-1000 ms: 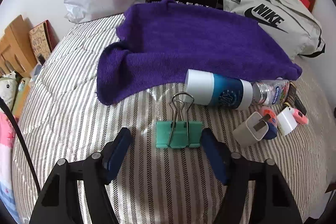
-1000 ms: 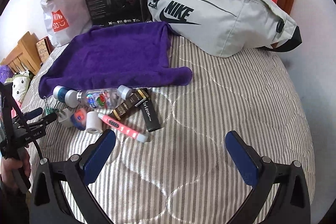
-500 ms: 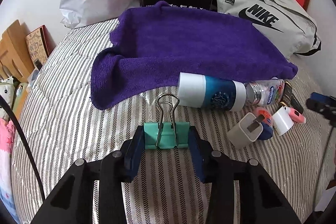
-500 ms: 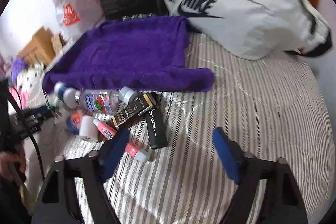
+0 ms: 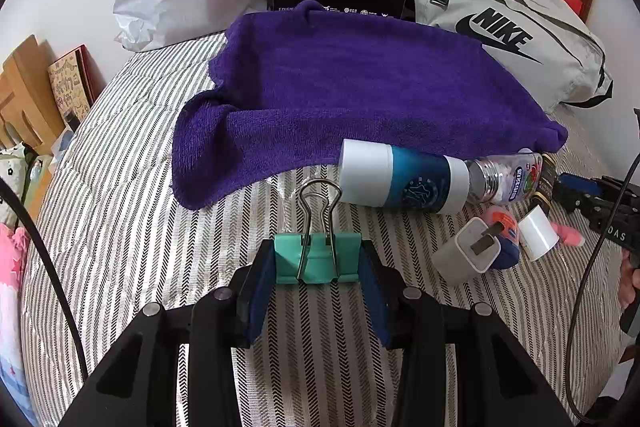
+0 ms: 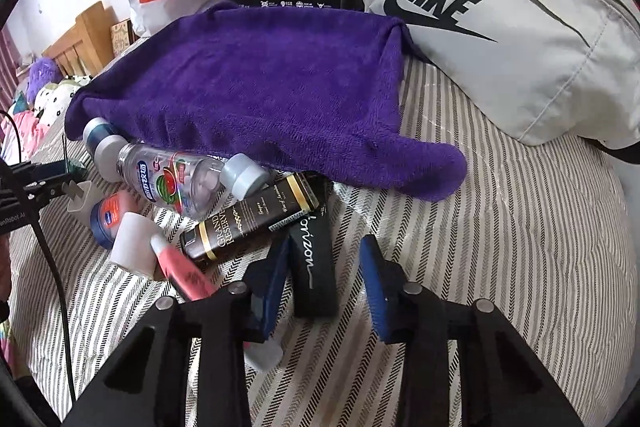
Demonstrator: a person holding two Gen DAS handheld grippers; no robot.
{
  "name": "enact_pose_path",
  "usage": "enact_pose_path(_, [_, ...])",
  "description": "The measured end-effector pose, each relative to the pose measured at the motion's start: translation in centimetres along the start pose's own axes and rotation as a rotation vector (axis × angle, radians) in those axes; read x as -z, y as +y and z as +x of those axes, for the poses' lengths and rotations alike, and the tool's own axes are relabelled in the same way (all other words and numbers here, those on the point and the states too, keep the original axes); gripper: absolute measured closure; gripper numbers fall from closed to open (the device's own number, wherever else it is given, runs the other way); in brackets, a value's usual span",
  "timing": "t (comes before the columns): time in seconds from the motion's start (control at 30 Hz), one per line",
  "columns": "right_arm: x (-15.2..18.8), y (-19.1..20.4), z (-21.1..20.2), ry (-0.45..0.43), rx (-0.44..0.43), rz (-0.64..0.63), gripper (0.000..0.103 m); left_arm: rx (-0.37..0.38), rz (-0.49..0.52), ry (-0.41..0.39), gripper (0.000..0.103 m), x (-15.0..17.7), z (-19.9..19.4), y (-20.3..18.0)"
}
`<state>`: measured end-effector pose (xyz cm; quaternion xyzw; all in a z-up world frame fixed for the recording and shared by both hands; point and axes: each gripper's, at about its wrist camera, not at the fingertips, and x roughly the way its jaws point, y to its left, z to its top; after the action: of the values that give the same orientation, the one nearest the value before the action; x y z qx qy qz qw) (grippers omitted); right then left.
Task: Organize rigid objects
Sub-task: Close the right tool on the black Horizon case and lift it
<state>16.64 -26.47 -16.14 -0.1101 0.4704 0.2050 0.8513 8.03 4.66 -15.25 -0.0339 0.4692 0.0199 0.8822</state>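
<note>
The left gripper (image 5: 318, 263) is clamped on the green binder clip (image 5: 317, 259) — low over the bed. The right gripper (image 6: 324, 271) gapes apart, astride the black case (image 6: 314, 267).
</note>
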Motion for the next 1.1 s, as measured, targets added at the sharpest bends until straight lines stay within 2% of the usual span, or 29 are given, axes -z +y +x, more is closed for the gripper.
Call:
enact_pose_path(0.17, [0.9, -1.5, -1.0, 0.027, -0.016, 0.093, 0.076, 0.013, -0.002, 0.003, 0.063, 0.0, 0.0, 0.2])
enact_pose_path(0.4, [0.2, 0.1, -0.4, 0.019, 0.004, -0.009, 0.078, -0.023, 0.030, 0.008, 0.063, 0.0, 0.2, -0.4])
enact_pose_path(0.6, [0.1, -1.0, -0.8, 0.069, -0.040, 0.037, 0.081, -0.016, 0.019, 0.018, 0.064, 0.0, 0.2, -0.2])
enact_pose_path(0.67, [0.5, -1.4, -1.7, 0.053, -0.028, 0.065, 0.081, -0.022, 0.017, 0.016, 0.064, 0.1, 0.2, -0.1])
enact_pose_path(0.83, [2.1, -2.3, -1.9, 0.082, 0.027, 0.100, 0.081, -0.043, 0.029, 0.020, 0.064, 0.2, 0.2, -0.4])
enact_pose_path(1.03, [2.4, -1.0, -1.8, 0.078, 0.087, 0.025, 0.082, -0.034, 0.021, 0.024, 0.064, 0.1, 0.1, -0.2])
enact_pose_path(1.1, [2.3, -1.4, -1.9, 0.078, 0.068, 0.047, 0.082, -0.032, 0.022, 0.025, 0.064, 0.1, 0.1, -0.1])
